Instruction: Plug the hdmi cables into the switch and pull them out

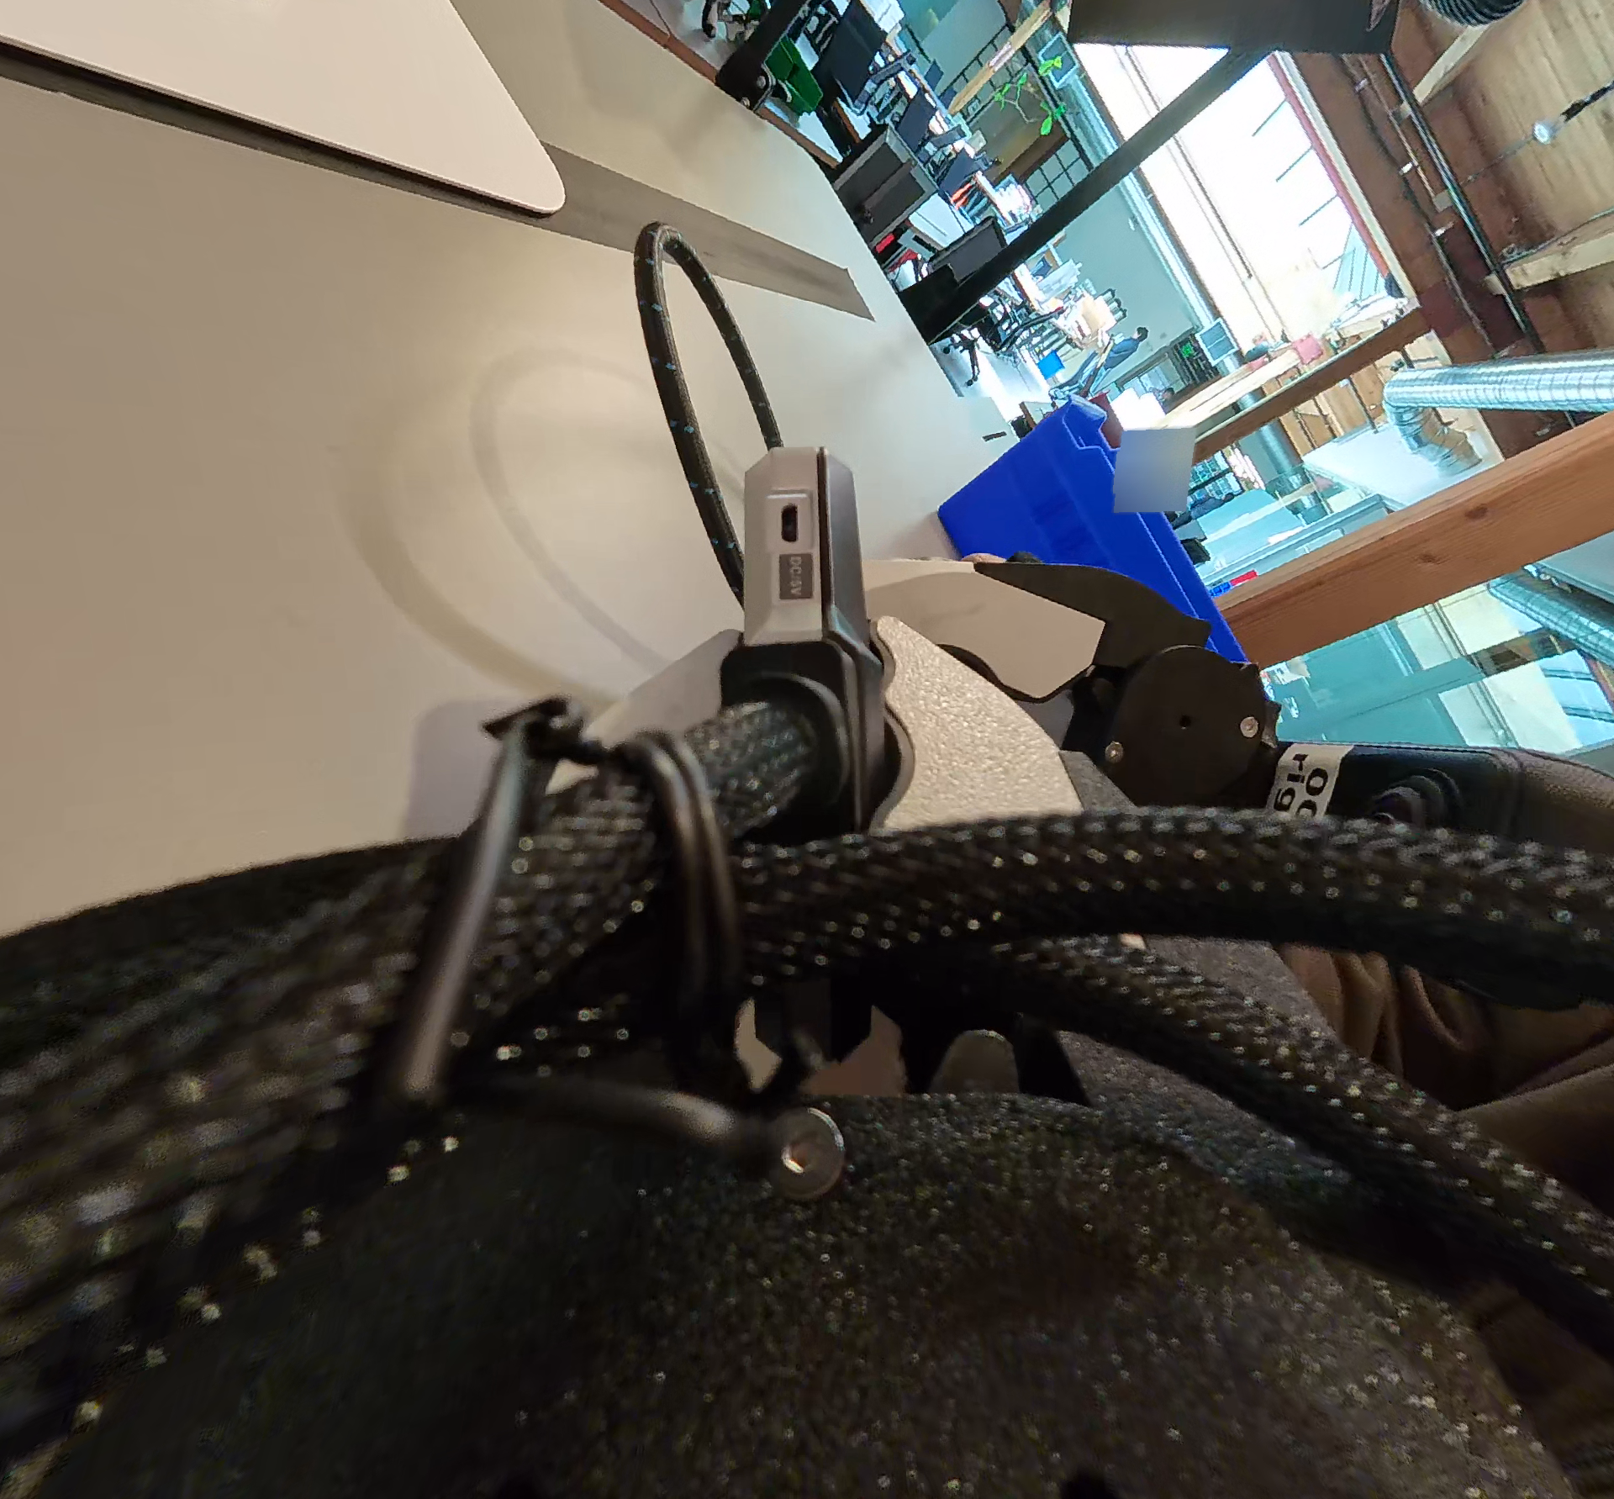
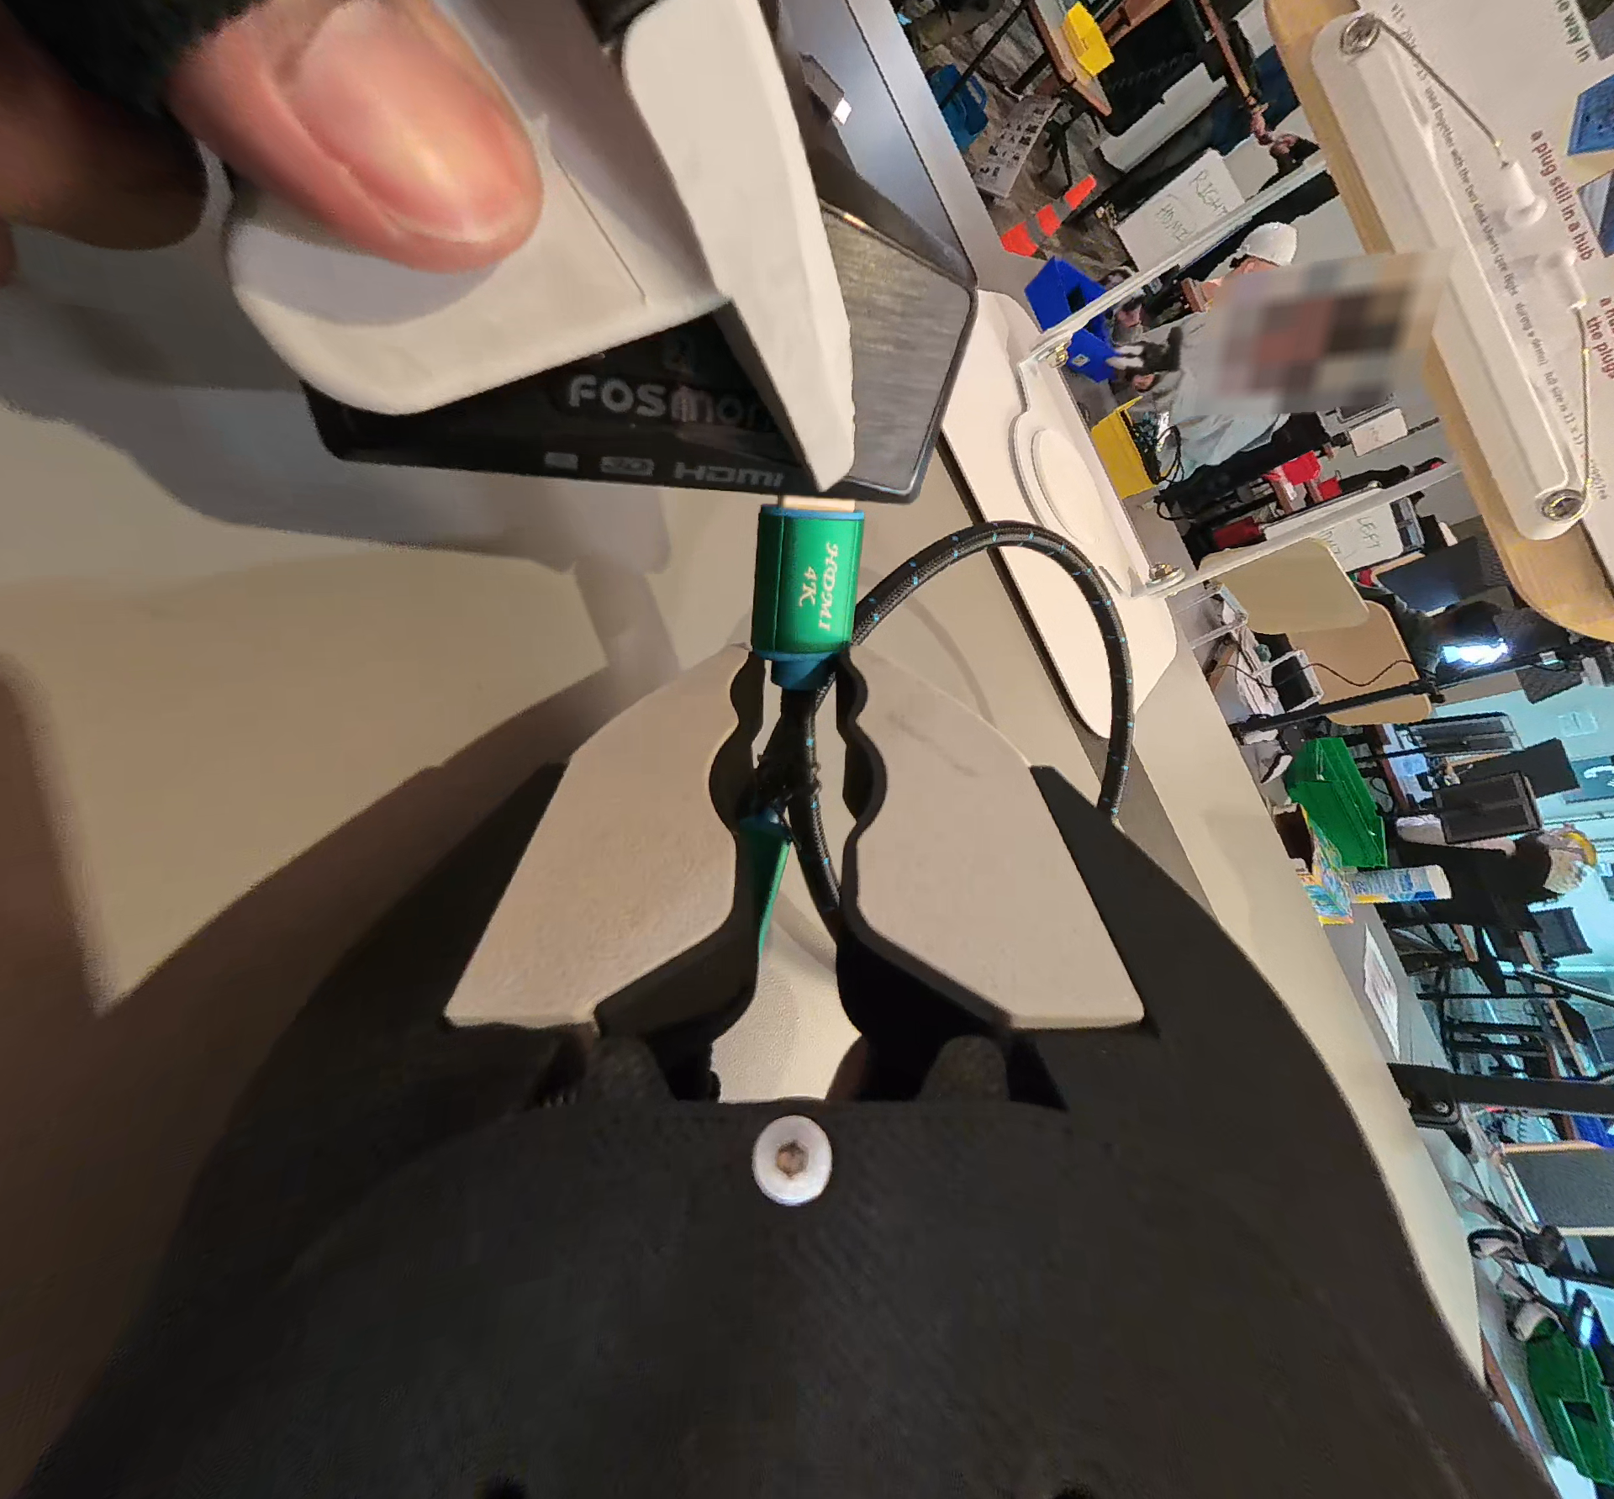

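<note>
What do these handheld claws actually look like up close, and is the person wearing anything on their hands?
Each claw has a black textured plastic body with pale grey, wavy-edged fingers and a silver screw at its centre. Thick black braided cables run over the left one. The person's hand wears a black glove that leaves the fingertips bare.

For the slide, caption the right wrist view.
Right gripper clamps a green plug's collar at a black hub held by the left gripper.

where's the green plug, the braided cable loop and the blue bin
green plug [image 2: 808,584], right wrist view, middle of its green shell
braided cable loop [image 2: 1109,645], right wrist view, right side of the arc
blue bin [image 1: 1074,514], left wrist view, its side wall
</note>
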`<state>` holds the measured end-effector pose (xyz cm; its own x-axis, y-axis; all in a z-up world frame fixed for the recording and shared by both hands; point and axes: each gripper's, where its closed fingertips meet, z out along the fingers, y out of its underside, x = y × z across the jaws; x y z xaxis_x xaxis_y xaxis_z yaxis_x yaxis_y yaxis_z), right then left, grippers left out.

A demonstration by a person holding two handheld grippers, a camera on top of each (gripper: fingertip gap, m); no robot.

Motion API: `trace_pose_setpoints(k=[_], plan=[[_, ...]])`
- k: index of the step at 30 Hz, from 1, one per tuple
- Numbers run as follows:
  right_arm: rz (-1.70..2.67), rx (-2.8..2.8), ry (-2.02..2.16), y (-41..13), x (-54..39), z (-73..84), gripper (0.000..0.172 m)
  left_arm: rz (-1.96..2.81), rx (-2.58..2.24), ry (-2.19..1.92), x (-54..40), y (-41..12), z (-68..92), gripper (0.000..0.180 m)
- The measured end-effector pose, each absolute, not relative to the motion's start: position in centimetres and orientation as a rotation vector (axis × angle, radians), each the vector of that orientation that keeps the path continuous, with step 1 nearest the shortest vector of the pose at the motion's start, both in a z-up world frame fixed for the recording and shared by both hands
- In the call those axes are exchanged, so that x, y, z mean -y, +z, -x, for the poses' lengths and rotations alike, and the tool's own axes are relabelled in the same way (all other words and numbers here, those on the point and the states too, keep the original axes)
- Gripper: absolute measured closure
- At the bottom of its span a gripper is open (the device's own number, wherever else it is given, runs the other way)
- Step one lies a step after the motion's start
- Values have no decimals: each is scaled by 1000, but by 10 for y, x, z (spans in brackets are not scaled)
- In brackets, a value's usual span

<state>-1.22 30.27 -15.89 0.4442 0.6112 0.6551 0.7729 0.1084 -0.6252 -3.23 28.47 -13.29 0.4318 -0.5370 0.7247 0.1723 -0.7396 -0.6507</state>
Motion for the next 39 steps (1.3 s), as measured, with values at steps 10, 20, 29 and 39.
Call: trace_pose_setpoints(k=[10,20,29,39], plan=[[1598,1219,-195,-159,-305,11,157,1997,-279,-1362,-288,-132,32,152],[1364,1283,-128,-139,-287,30,138,1904,156,-1582,-307,-129,54,137],[1051,1382,-361,-132,-268,53,128,1820,375,-1874,-301,-126,38,127],[1061,1370,-408,-133,-272,50,150,1925,285,-1830,-295,-133,25,121]])
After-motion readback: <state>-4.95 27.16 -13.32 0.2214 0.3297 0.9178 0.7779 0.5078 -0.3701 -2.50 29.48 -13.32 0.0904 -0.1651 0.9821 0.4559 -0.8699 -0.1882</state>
